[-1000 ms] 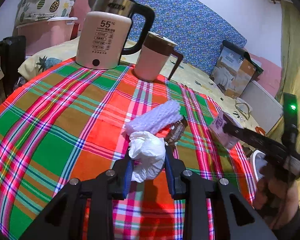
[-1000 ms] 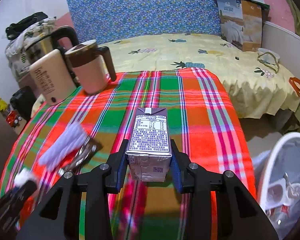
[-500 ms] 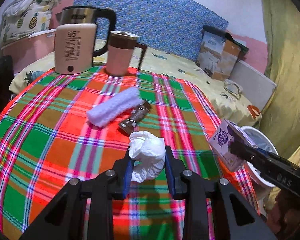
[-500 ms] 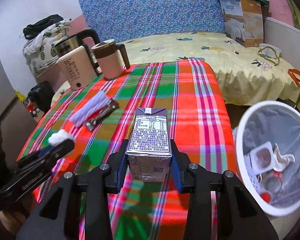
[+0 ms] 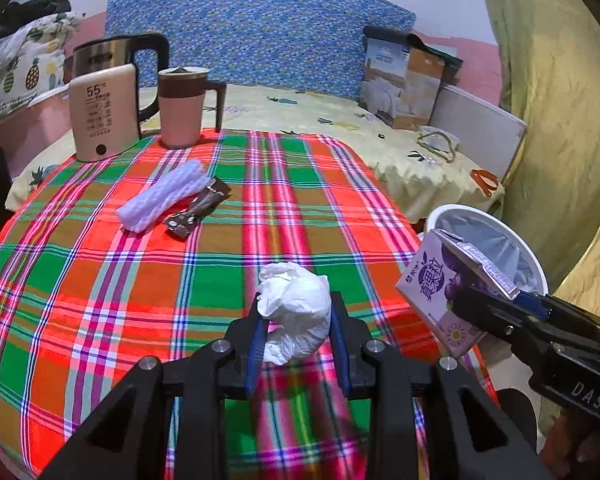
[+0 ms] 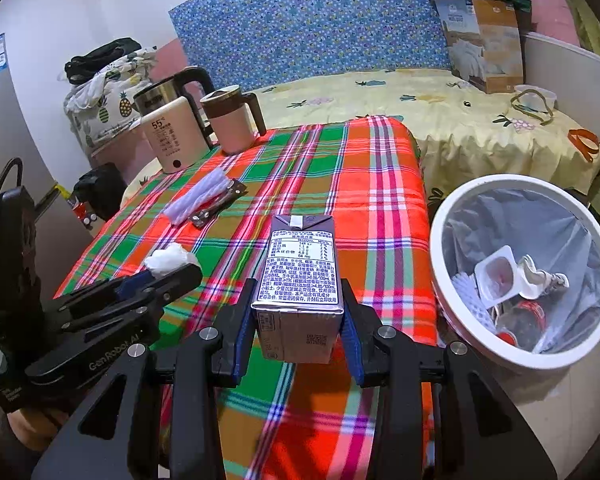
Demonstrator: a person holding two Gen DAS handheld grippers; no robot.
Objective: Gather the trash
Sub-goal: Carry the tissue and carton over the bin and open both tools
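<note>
My left gripper [image 5: 294, 320] is shut on a crumpled white tissue [image 5: 296, 308], held above the plaid tablecloth [image 5: 100, 280] near its right side. My right gripper [image 6: 298, 308] is shut on a purple drink carton [image 6: 302, 280], upright between the blue pads, above the table's right edge. Beside that edge on the floor stands a white trash bin [image 6: 452, 208] with a grey liner and several discarded items inside. In the left wrist view the carton [image 5: 432, 280] hangs just in front of the bin [image 5: 536, 264]. A white foam sleeve [image 5: 160, 196] and a brown wrapper [image 5: 198, 212] lie on the cloth.
An electric kettle [image 5: 100, 112] and a pink lidded mug [image 5: 182, 108] stand at the table's far left. Behind the table is a bed with a yellow cover [image 6: 480, 128] and a cardboard box [image 6: 484, 44]. A yellow curtain [image 5: 560, 100] hangs at the right.
Both grippers have moved toward the table's right side with their loads. The bin has come much closer in both views, and the foam sleeve and wrapper have fallen behind to the left.
</note>
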